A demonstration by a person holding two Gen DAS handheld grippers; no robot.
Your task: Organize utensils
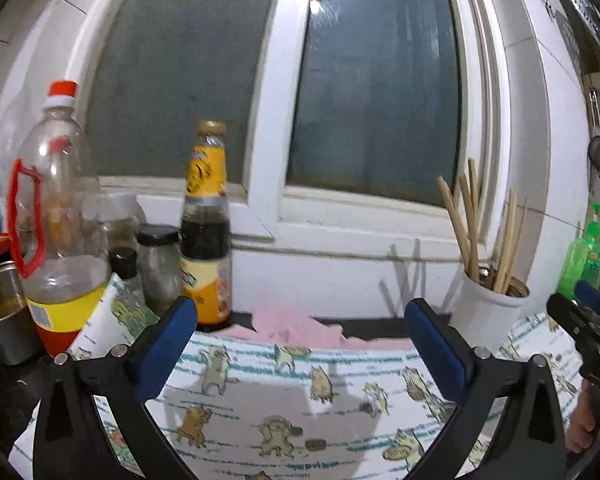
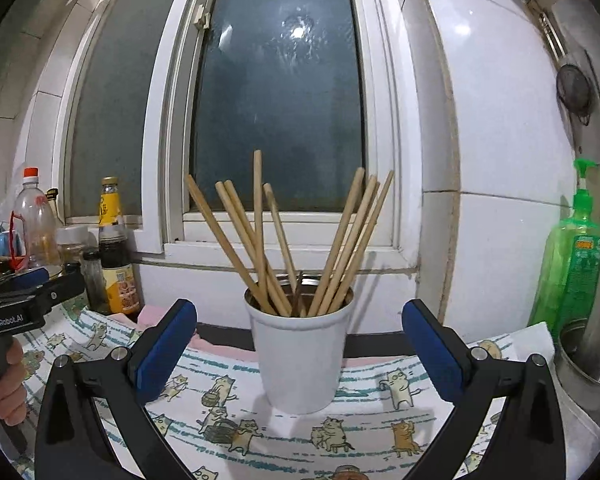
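A white cup (image 2: 300, 356) stands on a cat-print cloth (image 2: 340, 432) and holds several wooden chopsticks (image 2: 260, 240) that fan out upward. My right gripper (image 2: 300, 344) is open and empty, with its blue pads on either side of the cup, a little short of it. My left gripper (image 1: 300, 344) is open and empty over the cloth (image 1: 280, 400), left of the cup (image 1: 484, 312) and its chopsticks (image 1: 472, 232). The right gripper shows at the right edge of the left wrist view; the left gripper shows at the left edge of the right wrist view.
A clear oil bottle (image 1: 56, 220), a dark sauce bottle (image 1: 206, 228), jars (image 1: 158, 264) and a metal pot (image 1: 0, 312) crowd the left. A green soap bottle (image 2: 572, 256) and a steel pot (image 2: 588, 352) stand right. A window and sill lie behind. A pink cloth (image 1: 296, 326) lies at the back.
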